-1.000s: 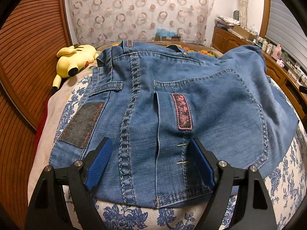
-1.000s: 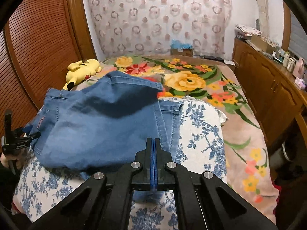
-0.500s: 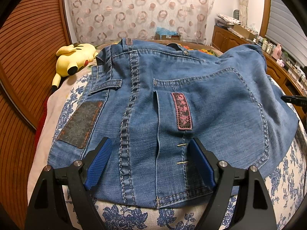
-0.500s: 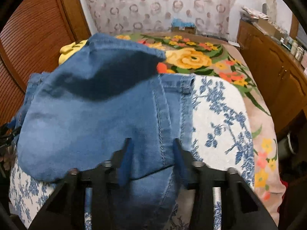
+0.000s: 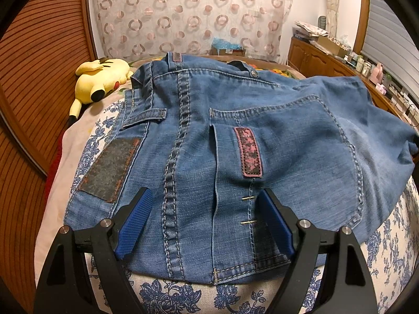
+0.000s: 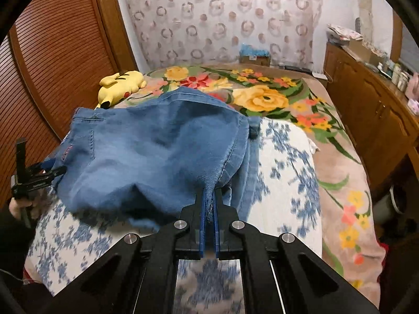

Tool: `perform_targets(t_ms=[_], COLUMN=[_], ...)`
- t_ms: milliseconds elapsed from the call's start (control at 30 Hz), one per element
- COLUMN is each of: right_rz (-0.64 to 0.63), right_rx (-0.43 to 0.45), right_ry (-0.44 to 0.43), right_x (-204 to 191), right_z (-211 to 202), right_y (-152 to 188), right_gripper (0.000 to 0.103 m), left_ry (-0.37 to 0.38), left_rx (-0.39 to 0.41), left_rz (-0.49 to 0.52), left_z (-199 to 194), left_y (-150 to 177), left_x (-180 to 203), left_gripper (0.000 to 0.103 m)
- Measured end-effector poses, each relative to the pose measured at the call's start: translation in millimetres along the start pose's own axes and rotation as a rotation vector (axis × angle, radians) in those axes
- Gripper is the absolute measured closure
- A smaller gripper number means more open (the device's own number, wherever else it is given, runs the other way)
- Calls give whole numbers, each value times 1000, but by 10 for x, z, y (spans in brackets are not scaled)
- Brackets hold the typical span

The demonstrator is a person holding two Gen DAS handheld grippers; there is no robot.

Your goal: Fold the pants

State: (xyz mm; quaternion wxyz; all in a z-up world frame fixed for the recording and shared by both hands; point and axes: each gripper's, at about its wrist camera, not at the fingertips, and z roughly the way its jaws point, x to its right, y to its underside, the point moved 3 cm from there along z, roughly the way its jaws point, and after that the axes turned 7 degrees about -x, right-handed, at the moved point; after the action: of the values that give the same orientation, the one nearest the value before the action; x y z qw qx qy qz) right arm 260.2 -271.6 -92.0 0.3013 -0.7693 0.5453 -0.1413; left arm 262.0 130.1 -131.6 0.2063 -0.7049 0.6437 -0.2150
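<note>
Here the right tongs (image 6: 208,210) are clamped on a fabric edge of the pants (image 5: 235,157) (lying on the bed (image 6: 288,183)), likely to carry a fold; the left tongs (image 5: 204,222) rest spread apart, steadying the waist end.

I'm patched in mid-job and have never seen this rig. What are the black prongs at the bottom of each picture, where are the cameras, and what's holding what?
There is no robot arm here: a person holds a two-fingered tool in each hand, with a wide-angle camera on each looking along its fingers.

The left view shows the left tool open, its blue fingers either side of the jeans, near the waist end, gripping nothing.

The right view shows the right tool shut on an edge of the same jeans, lifting it slightly. The other tool and the hand holding it appear at the far left there.

The jeans lie on a blue-flowered cloth on a bed with a bright flower blanket. A yellow plush toy lies further back.
</note>
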Motion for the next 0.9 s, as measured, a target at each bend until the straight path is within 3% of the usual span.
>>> perform_targets(t_ms=[167,300,400,433,467,700,900], right_rz=[39,56,65,66,70,76,41], right_rx=[-71,-68,-59,-60,-62,-116,-94], right_ry=[7,52,83,95,108,106,145], right_x=[58,70,25,27,30,-36,-116], right_z=[239,357,428,446,466,648,648], right_y=[196,210,168,170,166,162,174], right_gripper=[98,96,72,57,49,48,48], left_ry=[15,2,-6,-16,-24,-84,-107], left_rx=[14,29,50,60,66,62,7], left_rz=[-5,-5,-22,-30,-36,-125,-198], left_z=[-34,-143,-264,-312,-336,-376,-239], left_y=[3,-23,-48,-53,-53,10,54], left_x=[-50,-115,-201,-253,-282,-648,-859], left_gripper=[19,19,19,19,19,19,19])
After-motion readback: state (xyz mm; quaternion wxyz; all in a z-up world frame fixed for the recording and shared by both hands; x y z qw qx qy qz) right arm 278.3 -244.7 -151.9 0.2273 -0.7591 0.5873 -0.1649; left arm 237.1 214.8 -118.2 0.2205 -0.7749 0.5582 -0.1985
